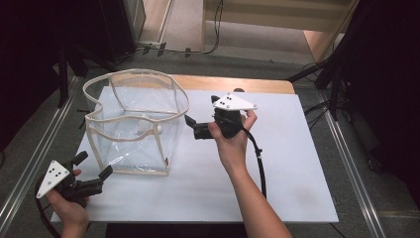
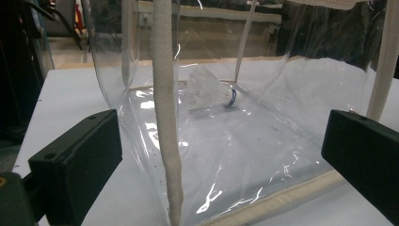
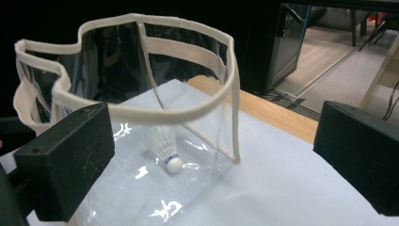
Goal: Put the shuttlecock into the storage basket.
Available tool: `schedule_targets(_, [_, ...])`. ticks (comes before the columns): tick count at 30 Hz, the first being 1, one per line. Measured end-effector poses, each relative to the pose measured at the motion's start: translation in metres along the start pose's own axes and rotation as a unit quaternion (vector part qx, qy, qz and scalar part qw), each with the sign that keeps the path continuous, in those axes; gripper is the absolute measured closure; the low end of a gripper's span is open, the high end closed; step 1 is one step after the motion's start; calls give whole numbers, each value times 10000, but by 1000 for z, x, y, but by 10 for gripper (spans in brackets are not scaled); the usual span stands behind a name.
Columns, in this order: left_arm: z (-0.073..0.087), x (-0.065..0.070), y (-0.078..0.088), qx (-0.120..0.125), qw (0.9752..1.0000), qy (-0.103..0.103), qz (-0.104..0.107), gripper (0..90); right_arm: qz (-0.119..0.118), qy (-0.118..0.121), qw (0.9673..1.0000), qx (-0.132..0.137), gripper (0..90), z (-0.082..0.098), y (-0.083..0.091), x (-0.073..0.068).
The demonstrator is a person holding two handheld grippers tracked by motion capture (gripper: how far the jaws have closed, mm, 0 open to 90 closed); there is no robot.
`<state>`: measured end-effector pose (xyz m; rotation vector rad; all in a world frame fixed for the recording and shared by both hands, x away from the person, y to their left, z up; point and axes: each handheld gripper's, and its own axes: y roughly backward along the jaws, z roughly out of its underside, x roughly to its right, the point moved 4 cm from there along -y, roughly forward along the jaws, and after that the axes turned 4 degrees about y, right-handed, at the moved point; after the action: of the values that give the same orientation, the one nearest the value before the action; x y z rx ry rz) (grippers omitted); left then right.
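Shuttlecock (image 3: 170, 155) lies in the clear bag (image 1: 133, 124) — your right gripper (image 1: 200, 119) beside its rim, jaws released, empty; left gripper (image 1: 94, 171) gapes too.

Overhead plus two close bag (image 1: 136, 124) views

Bag (image 1: 133, 124): clear glossy plastic film, creased, with matt woven cloth trim. Shuttlecock (image 2: 211, 92): white, plastic-looking skirt, smooth white cap. Table (image 1: 297, 163): matt white sheet over a wood top.
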<state>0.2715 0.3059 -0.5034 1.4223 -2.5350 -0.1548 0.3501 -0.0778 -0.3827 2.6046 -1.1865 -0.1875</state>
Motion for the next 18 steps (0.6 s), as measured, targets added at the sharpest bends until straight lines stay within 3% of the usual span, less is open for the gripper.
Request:
schedule_targets(10, [0, 0, 0, -9, 10000, -21, 10, 0, 60, -2, 10000, 8, 0, 29, 16, 11])
schedule_targets(18, [0, 1, -1, -42, 10000, -57, -9, 0, 135, -53, 9999, -7, 0, 42, 28, 20])
